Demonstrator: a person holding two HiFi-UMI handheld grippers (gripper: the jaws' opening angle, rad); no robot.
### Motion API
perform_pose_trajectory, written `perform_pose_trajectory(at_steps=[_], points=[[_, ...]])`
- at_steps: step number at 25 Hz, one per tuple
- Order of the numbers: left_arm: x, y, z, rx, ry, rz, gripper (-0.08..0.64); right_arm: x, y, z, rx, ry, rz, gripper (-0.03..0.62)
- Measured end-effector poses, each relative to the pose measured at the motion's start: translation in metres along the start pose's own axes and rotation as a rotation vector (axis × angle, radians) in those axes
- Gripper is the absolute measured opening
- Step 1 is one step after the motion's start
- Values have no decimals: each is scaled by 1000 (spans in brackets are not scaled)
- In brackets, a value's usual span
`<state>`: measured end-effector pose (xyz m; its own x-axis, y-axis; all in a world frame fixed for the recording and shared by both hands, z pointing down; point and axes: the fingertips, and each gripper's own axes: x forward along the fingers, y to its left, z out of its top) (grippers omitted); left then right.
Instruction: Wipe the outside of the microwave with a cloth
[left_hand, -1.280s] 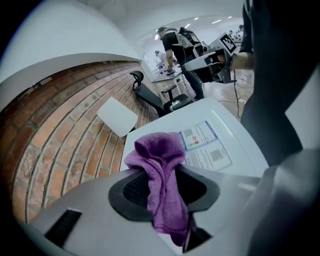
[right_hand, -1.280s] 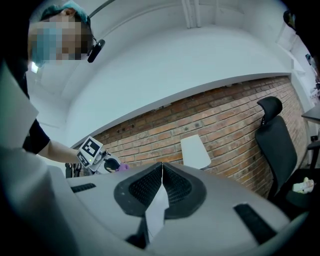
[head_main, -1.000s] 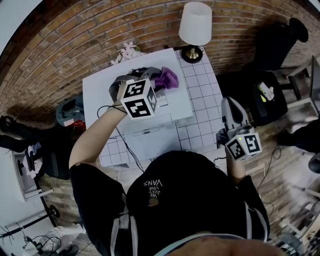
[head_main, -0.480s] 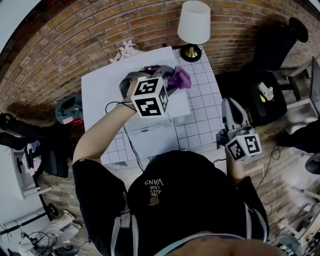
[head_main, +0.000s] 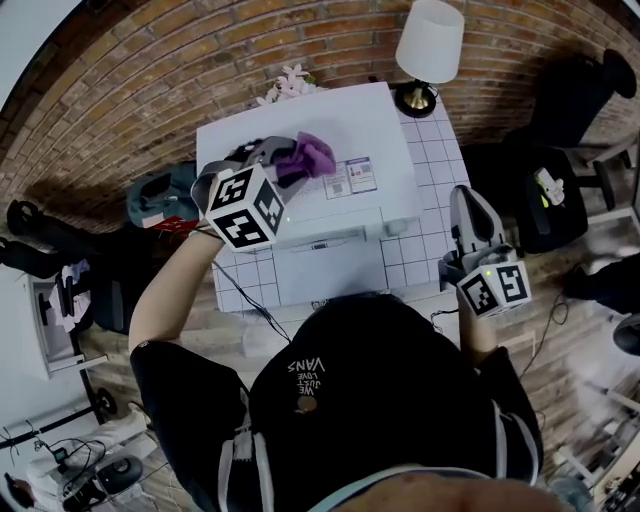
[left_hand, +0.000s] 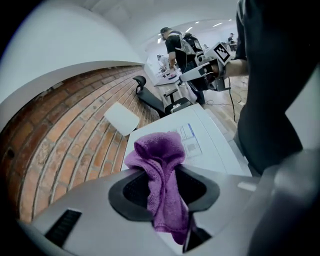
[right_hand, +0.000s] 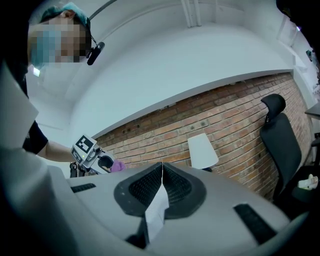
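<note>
- The left gripper (left_hand: 165, 186) has its jaws pinched in on a purple fluffy cloth (left_hand: 161, 167). One end of the cloth bunches up past the jaw tips and the other hangs back between the jaws.
- In the head view, the left gripper (head_main: 266, 158) is held over the flat top of the white box-shaped microwave (head_main: 340, 125), and the cloth (head_main: 306, 157) sits at its tips, over the microwave's top. Whether the cloth presses on the surface cannot be told.
- Just beyond the cloth on the microwave's top lies a small printed label (left_hand: 190, 138).
- Ahead of the left gripper, past the microwave, stands a table lamp with a white shade (head_main: 430, 38) against the red brick wall (head_main: 150, 70).
- The right gripper (right_hand: 161, 174) has its jaws closed together with nothing between them.
- The right gripper (head_main: 466, 200) is held well apart from the microwave at the person's right side, over the edge of the white tiled table (head_main: 415, 250).
- Seen from the right gripper, the left one is far off to its left, and a black office chair (right_hand: 279, 137) stands to its right.
</note>
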<state>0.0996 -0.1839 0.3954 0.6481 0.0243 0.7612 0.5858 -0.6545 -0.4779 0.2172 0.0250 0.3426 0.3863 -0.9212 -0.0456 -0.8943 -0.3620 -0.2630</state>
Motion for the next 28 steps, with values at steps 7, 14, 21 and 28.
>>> perform_pose_trajectory(at_steps=[7, 14, 21, 28], points=[[-74, -26, -98, -87, 94, 56, 141, 26, 55, -12, -10, 11, 53, 3], [-124, -60, -170, -165, 152, 66, 141, 37, 86, -22, -12, 10, 41, 3], [-126, -70, -187, -200, 147, 60, 141, 32, 83, -20, -9, -1, -2, 3], [-96, -68, -147, -150, 106, 15, 141, 22, 59, -12, -11, -4, -24, 4]])
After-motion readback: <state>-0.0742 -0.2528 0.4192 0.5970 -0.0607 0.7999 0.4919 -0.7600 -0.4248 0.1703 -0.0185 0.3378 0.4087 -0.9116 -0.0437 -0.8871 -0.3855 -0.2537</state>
